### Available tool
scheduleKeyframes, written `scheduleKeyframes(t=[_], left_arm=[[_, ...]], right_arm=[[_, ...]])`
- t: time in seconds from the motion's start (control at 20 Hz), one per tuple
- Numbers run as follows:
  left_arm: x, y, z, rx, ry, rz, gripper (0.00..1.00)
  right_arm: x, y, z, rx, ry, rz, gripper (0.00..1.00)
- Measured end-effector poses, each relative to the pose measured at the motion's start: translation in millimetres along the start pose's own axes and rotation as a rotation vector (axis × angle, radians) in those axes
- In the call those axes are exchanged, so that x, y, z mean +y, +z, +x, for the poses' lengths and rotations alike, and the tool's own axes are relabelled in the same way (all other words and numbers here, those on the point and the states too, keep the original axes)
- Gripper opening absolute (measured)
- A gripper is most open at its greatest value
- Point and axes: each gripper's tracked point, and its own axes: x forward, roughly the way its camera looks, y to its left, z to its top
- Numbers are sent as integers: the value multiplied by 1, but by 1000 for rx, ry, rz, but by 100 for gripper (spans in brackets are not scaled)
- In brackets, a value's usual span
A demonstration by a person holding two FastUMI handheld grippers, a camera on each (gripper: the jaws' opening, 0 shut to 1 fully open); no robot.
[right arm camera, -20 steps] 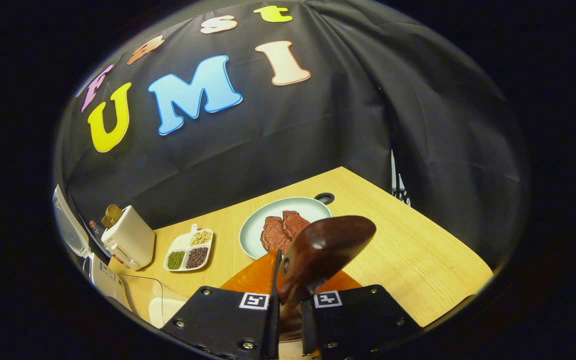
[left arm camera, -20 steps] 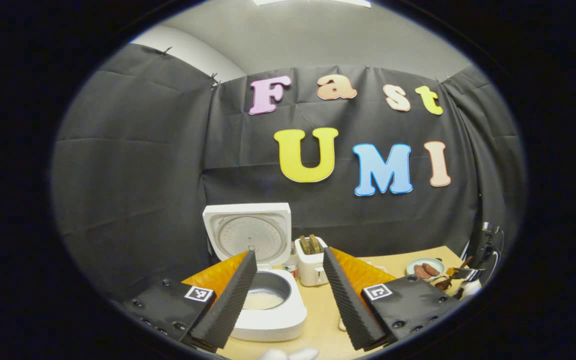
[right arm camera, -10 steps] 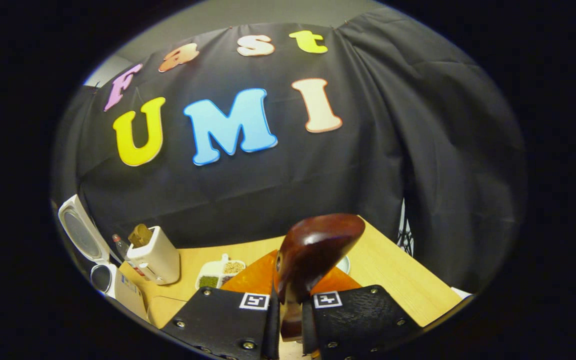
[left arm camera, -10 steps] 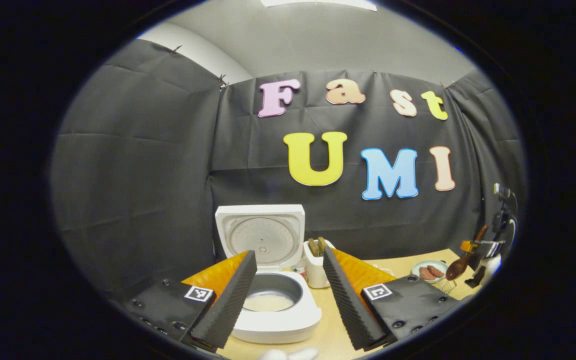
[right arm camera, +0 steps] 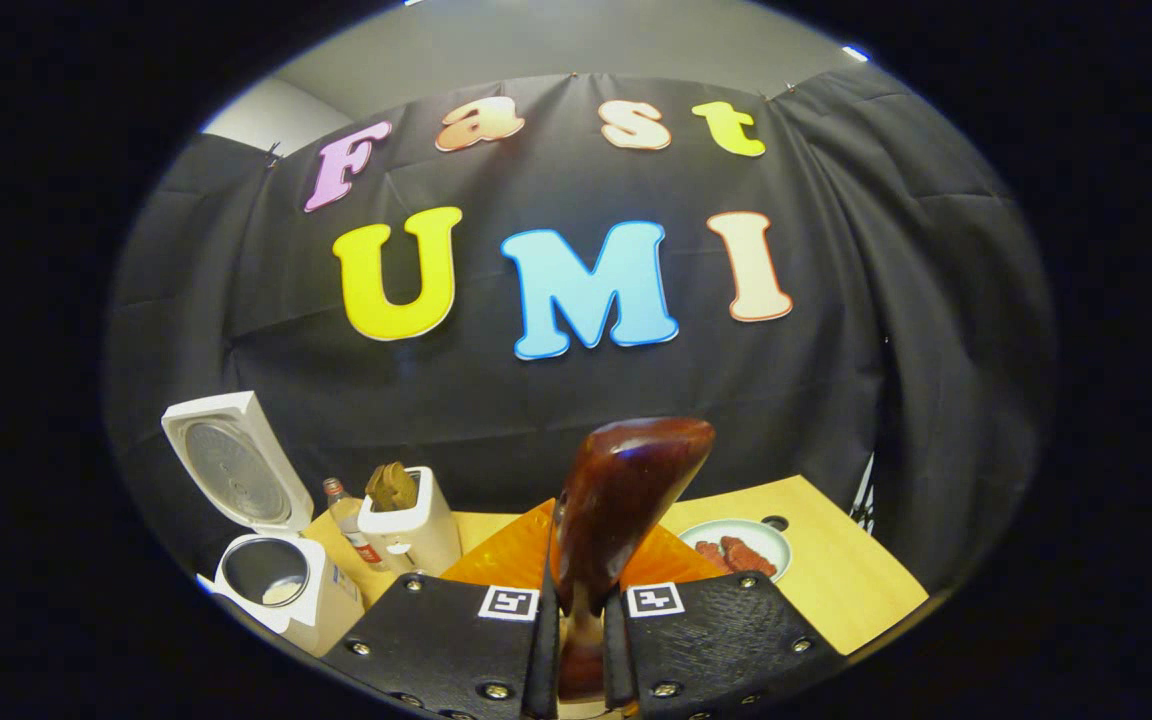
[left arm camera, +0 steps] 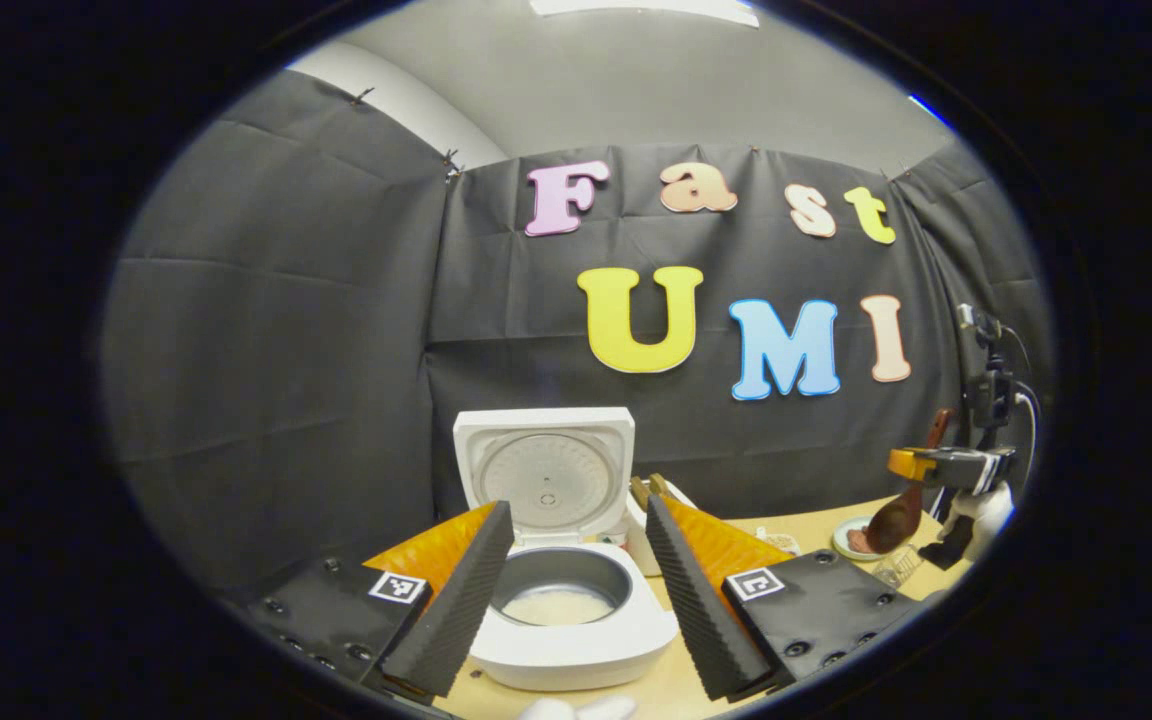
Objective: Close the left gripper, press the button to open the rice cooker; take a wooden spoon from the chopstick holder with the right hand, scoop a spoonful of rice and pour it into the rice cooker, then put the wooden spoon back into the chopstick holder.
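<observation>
Clamped on the handle of the dark brown wooden spoon (right arm camera: 626, 490), the right gripper (right arm camera: 576, 640) had risen and swung level, while the left gripper (left arm camera: 576, 590), jaws apart, faced the open white rice cooker (left arm camera: 576, 620), so returning the spoon seemed next.

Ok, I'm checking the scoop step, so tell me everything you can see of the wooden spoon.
The wooden spoon is dark reddish-brown, glossy wood, with a rounded oval bowl and a narrower handle. In the right gripper view the right gripper has its jaws shut on the handle and the bowl rises ahead of them, lifted above the table. In the left gripper view it hangs bowl-down from that gripper. Whether it holds rice, I cannot tell.
</observation>
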Motion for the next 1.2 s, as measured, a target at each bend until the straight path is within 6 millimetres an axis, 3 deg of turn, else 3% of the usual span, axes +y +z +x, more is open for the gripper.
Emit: scheduleKeyframes(t=[0.25,0.6,0.9,1.2], left_arm=[[17,-4,7,7,4,11,94],[30,-16,8,27,23,46,93],[40,-24,5,41,47,62,93],[49,-30,3,54,67,61,94]], right_arm=[[27,-66,20,78,7,-9,18],[16,-146,45,198,-74,-340,18],[15,-189,48,270,-66,-586,18],[38,-205,47,285,-17,-623,18]])
